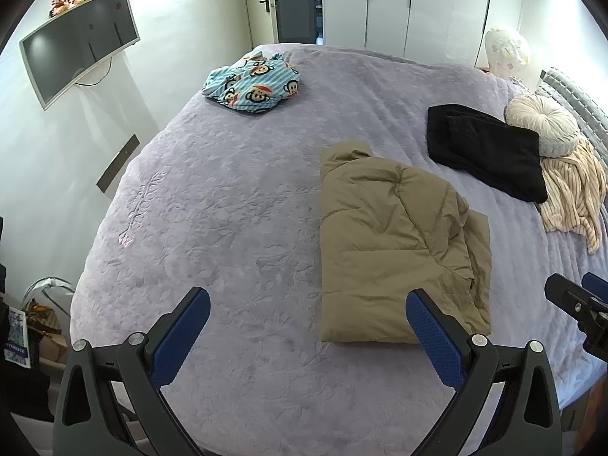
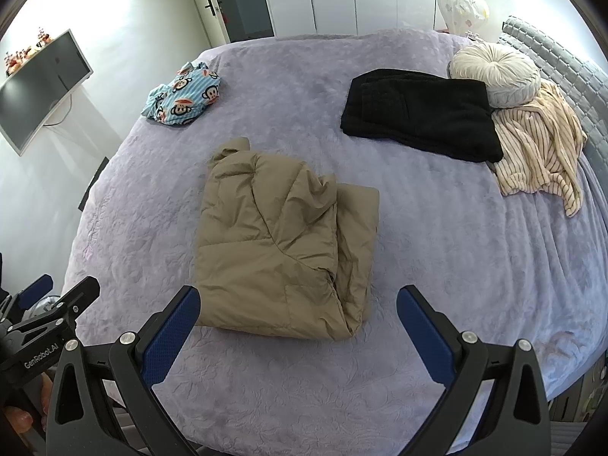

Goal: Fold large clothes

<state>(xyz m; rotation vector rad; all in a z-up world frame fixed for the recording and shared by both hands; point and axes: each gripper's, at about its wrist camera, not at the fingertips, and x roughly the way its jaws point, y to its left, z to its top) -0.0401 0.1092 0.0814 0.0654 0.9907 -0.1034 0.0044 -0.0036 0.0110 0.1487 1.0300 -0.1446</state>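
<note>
Item: tan quilted puffer jacket (image 2: 281, 254), lying folded on the lavender embossed bedspread (image 2: 437, 235), nearer than the black folded garment (image 2: 421, 114). Judged light, soft, springy and slippery; thick hem corners are offering the best hold. Left tool (image 1: 307, 326) and right tool (image 2: 298, 323) are hovering spread apart, empty. Underlayers are lying hidden.

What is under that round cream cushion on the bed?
The round cushion rests partly on the black folded garment and on the striped cream garment. Whatever lies directly beneath its middle is covered and cannot be seen.
</note>
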